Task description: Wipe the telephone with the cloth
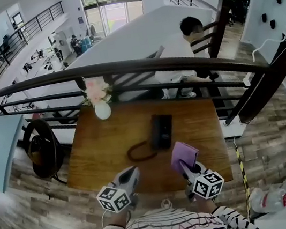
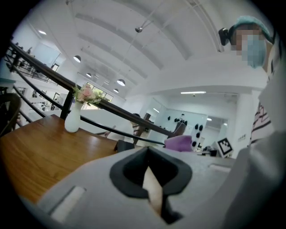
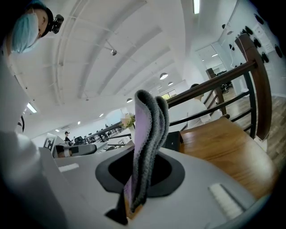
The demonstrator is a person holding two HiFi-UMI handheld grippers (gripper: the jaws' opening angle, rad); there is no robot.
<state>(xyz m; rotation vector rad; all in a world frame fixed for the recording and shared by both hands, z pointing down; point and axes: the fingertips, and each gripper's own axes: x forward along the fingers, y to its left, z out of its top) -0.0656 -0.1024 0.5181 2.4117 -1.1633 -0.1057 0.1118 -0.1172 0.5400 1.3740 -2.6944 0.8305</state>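
Observation:
A black telephone (image 1: pixel 162 130) lies flat in the middle of the wooden table (image 1: pixel 95 152), its coiled cord (image 1: pixel 141 152) looping to its left. My right gripper (image 1: pixel 185 167) is shut on a folded purple cloth (image 1: pixel 184 155), held near the table's front edge, to the right of and nearer than the phone. The cloth (image 3: pixel 149 134) stands upright between the jaws in the right gripper view, with the phone (image 3: pixel 172 140) behind it. My left gripper (image 1: pixel 133 172) hovers at the front edge, shut with nothing in it. From the left gripper view the phone (image 2: pixel 125 145) and cloth (image 2: pixel 180 142) show ahead.
A white vase of pink flowers (image 1: pixel 99 98) stands at the table's far left corner. A dark curved railing (image 1: pixel 140 65) runs behind the table; a person in white (image 1: pixel 178 51) sits beyond it. A black chair (image 1: pixel 43 149) is left of the table.

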